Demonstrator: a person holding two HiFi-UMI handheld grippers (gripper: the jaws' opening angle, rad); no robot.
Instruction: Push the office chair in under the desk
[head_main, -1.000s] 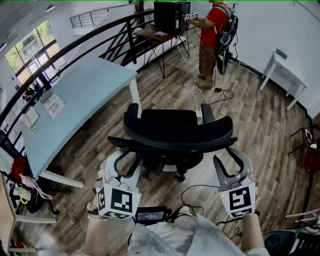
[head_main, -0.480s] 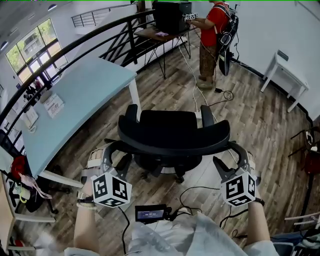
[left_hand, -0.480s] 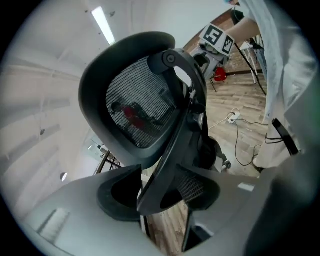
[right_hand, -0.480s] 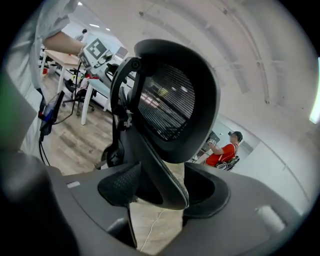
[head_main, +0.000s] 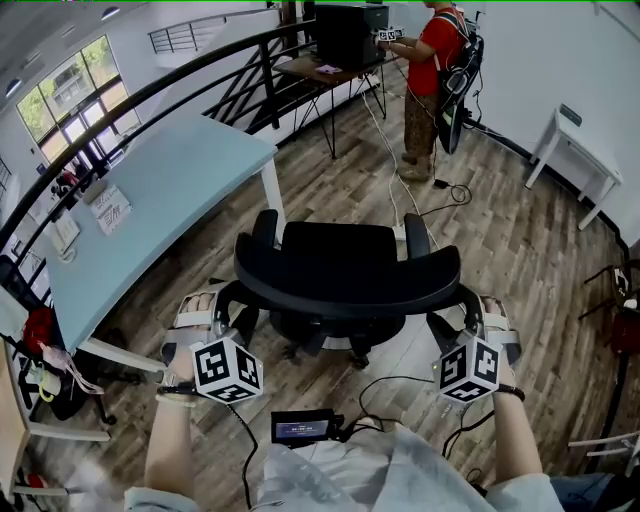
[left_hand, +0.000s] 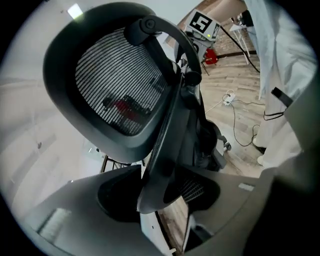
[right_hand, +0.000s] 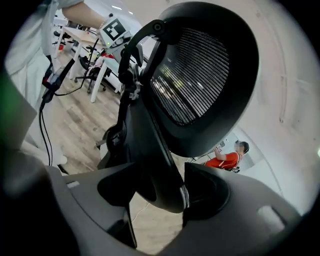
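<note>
Head view: one black office chair (head_main: 335, 245) stands on the wood-plank floor (head_main: 500, 230), just beside the corner of the one desk (head_main: 150, 200), not under its smooth pale-blue tabletop. The left hand-held gripper (head_main: 232, 300) and right hand-held gripper (head_main: 462, 305) sit at the two ends of the curved backrest (head_main: 350, 278). In the left and right gripper views, each one's two jaws clamp the hard rim framing the ribbed mesh.
</note>
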